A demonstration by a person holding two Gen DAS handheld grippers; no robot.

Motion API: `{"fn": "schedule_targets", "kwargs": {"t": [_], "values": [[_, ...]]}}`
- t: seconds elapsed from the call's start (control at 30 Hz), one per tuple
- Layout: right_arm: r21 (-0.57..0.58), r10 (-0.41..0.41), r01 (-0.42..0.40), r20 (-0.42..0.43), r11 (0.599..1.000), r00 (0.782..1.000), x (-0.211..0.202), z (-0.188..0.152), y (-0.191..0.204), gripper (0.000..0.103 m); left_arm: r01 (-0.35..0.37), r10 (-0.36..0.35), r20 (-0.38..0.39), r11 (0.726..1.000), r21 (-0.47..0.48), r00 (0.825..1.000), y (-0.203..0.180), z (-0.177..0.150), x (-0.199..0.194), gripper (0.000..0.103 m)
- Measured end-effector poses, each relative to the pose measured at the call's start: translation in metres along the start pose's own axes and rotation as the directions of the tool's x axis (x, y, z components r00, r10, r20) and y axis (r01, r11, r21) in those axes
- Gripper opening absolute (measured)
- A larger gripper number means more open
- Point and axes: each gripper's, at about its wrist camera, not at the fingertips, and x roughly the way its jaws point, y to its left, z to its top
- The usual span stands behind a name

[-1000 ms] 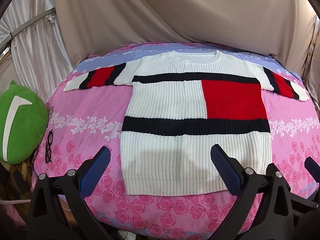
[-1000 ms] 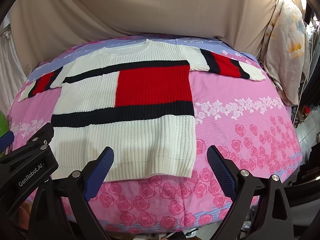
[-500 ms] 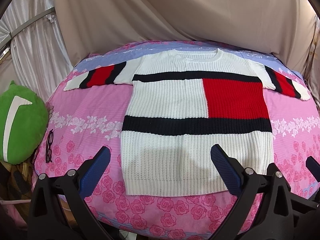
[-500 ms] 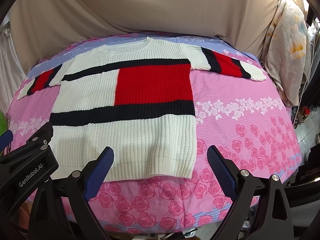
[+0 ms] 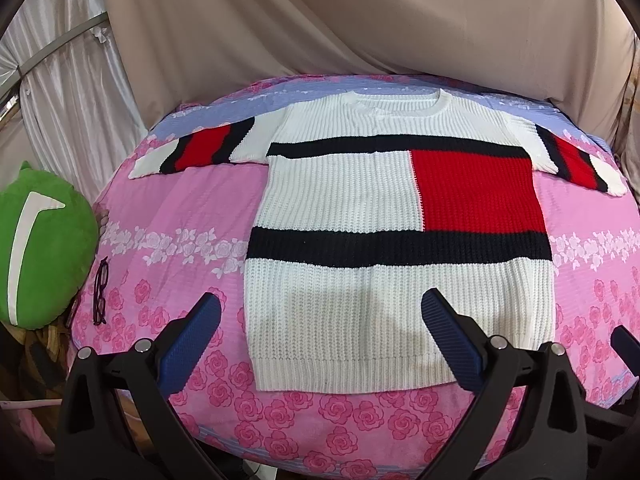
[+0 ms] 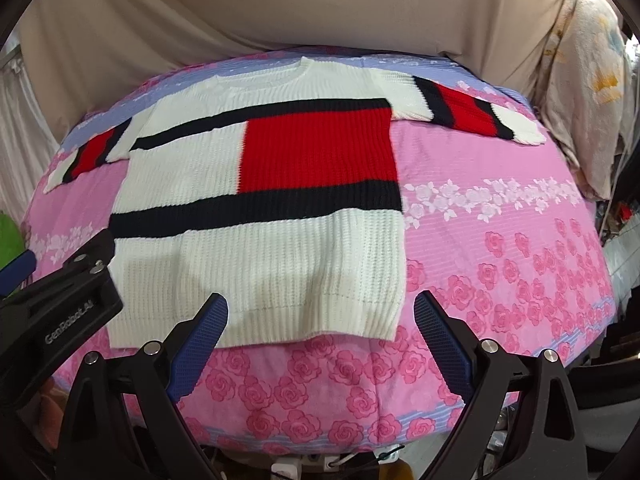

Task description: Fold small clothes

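Observation:
A white knit sweater (image 5: 340,204) (image 6: 260,256) with black bands, a red block and red-striped sleeves lies flat, face up, on the pink rose-print bed cover (image 5: 168,232) (image 6: 500,248), sleeves spread sideways. My left gripper (image 5: 320,320) hovers open above the sweater's lower hem, left of its middle, holding nothing. Over the hem's right corner, my right gripper (image 6: 320,316) is open and empty too. In the right wrist view the left gripper's black body (image 6: 60,312) shows at the left edge.
A green plush cushion (image 5: 40,248) sits off the bed's left side, and dark-framed glasses (image 5: 101,296) lie on the cover near it. Beige drapes (image 5: 360,20) hang behind the bed. A pale patterned cloth (image 6: 588,80) hangs at the far right.
Both grippers have drifted slightly, so the sweater sits a little lower and nearer in both views. Both stay open; the sweater has not moved.

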Motion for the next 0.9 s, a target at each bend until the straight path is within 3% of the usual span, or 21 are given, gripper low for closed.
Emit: {"fn": "schedule_targets", "kwargs": {"t": [0.33,0.47,0.6,0.8,0.9], "values": [[0.023,-0.003,0.003,-0.017,1.000,1.000,0.010,0.006,-0.007,0.093,-0.011,0.011,-0.017,1.000,0.004,1.000,-0.004,0.004,0.006,0.098],[0.079,0.000,0.000,-0.008,0.997,1.000,0.024,0.021,-0.031,0.092,0.010,-0.010,-0.014,1.000,0.003,1.000,-0.007,0.010,0.007,0.098],[0.231,0.086,-0.098,0.061,0.968,0.994,0.043,0.050,-0.094,0.092,0.059,-0.059,-0.010,0.998,-0.016,0.998,-0.007,0.024,0.007,0.098],[0.454,0.209,-0.312,0.263,0.835,0.942,0.108,0.108,-0.229,0.090,0.075,-0.073,0.049,0.995,-0.060,0.996,-0.011,0.049,0.008,0.098],[0.489,0.157,-0.282,0.281,0.826,0.947,0.153,0.143,-0.281,0.080,0.063,-0.057,0.057,0.993,-0.103,0.997,-0.011,0.063,0.016,0.098]]}}
